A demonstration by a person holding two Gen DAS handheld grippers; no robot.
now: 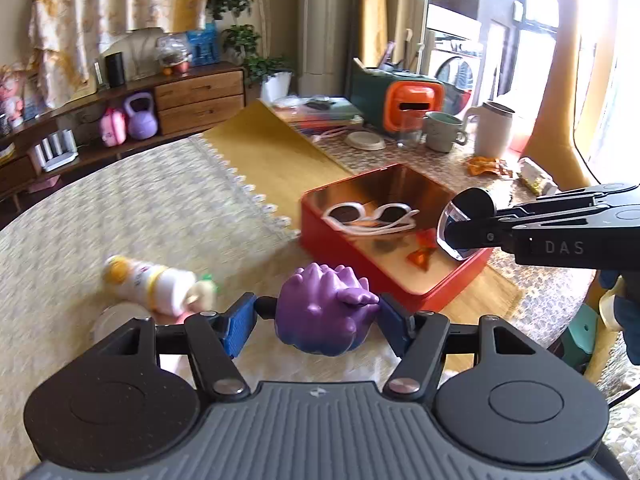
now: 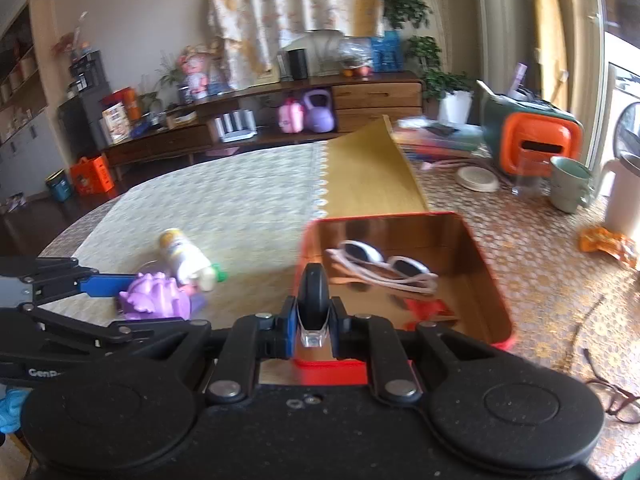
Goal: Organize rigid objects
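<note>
- Your left gripper (image 1: 318, 316) is closed on a purple spiky toy figure (image 1: 324, 312); both blue pads press its sides, and it hangs above the pale patterned tablecloth (image 1: 120, 208), short of the red tin box (image 1: 400, 280).
- In the right wrist view the same left gripper (image 2: 120, 292) comes in from the left with the purple toy (image 2: 154, 296) clamped, just beside the lying white bottle (image 2: 186, 258).
- Your right gripper (image 2: 314, 322) is nearly shut, its jaws pinching a small object with a round black top and clear base (image 2: 314, 300), upright between the pads.
- From the left wrist view, that right gripper (image 1: 466, 228) holds the black-and-clear object (image 1: 464, 220) over the near right edge of the red tin box.
- The red tin box (image 2: 496, 292) sits open on the table, holding white sunglasses (image 2: 384, 266) and an orange wrapped candy (image 1: 420, 256).
- The white bottle (image 1: 156, 284) lies on its side on the cloth, left of the purple toy.
</note>
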